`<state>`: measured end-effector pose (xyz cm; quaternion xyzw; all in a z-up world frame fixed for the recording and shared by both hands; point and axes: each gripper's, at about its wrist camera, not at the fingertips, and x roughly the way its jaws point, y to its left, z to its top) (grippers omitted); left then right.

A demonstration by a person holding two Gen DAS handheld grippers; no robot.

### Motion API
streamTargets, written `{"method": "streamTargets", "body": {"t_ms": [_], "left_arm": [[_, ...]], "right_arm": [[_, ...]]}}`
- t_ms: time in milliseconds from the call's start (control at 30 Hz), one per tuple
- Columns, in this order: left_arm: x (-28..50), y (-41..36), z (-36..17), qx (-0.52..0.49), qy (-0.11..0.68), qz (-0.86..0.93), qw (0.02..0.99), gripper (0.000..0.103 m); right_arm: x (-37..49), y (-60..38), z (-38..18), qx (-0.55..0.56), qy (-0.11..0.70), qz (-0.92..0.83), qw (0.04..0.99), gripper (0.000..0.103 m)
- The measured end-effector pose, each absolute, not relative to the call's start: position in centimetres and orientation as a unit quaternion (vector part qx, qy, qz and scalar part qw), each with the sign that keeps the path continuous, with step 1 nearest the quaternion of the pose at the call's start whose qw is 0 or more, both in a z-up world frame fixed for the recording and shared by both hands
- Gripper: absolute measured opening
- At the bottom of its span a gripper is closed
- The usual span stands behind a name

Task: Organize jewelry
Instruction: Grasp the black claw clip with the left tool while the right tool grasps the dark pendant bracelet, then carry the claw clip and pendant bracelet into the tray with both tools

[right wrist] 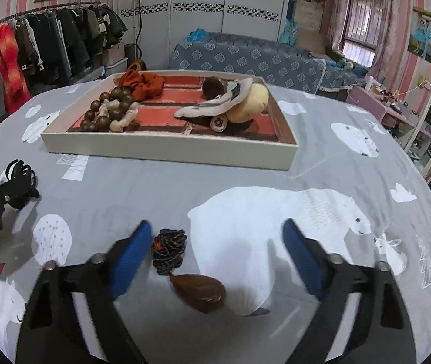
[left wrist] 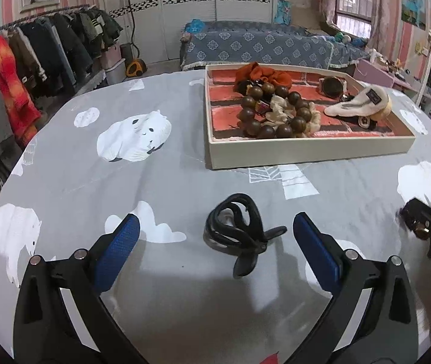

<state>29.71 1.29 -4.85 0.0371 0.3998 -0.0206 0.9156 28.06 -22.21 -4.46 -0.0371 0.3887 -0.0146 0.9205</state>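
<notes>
A black claw hair clip [left wrist: 241, 236] lies on the grey bear-print tablecloth, between the wide-open fingers of my left gripper [left wrist: 215, 233]; it also shows in the right wrist view [right wrist: 21, 185]. My right gripper [right wrist: 217, 242] is open over a brown wooden pendant [right wrist: 198, 291] with a braided dark cord [right wrist: 168, 250], which lies near its left finger. A white tray [left wrist: 306, 150] with a red brick-pattern floor holds a wooden bead bracelet [left wrist: 271, 110], an orange scrunchie [left wrist: 260, 74], a cream scrunchie and a white fluffy piece [left wrist: 358, 103]. The tray also shows in the right wrist view [right wrist: 166, 151].
The table [left wrist: 154, 182] is round and its edge curves close on both sides. A clothes rack [left wrist: 33, 54] stands at the left, a bed [left wrist: 260, 42] behind the table. The right gripper's body [left wrist: 430, 227] shows at the right edge of the left wrist view.
</notes>
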Motion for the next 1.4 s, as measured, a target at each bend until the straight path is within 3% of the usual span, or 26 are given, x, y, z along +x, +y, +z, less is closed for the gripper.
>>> {"method": "streamTargets", "body": {"t_ms": [267,333,400,600,1033,1400], "left_arm": [[30.3,0.9,-5.7,0.047,0.416,-0.024,0.908,0.097],[30.4,1.0,-5.8,0.042,0.418,-0.029,0.907,0.092],[30.7,0.9,-6.2,0.042,0.427,-0.033,0.903,0.078],[30.7,0.2,-6.6,0.05,0.435,-0.054,0.897,0.057],[30.3,0.5,-5.6,0.045,0.414,-0.043,0.908,0.057],[31.6,-1.1,-1.6,0.033,0.382,-0.057,0.922,0.057]], "right_arm": [[28.2,-21.7,-5.1,-0.027,0.41,0.022,0.911,0.06],[28.4,-21.7,-5.4,-0.02,0.418,0.033,0.908,0.047],[28.5,-21.6,-5.5,-0.017,0.422,0.039,0.906,0.04],[28.5,-21.3,-5.6,-0.018,0.422,0.046,0.905,0.02],[28.5,-21.9,-5.0,-0.006,0.412,0.049,0.91,0.018],[30.3,-24.1,-0.2,0.03,0.363,0.048,0.93,0.017]]}}
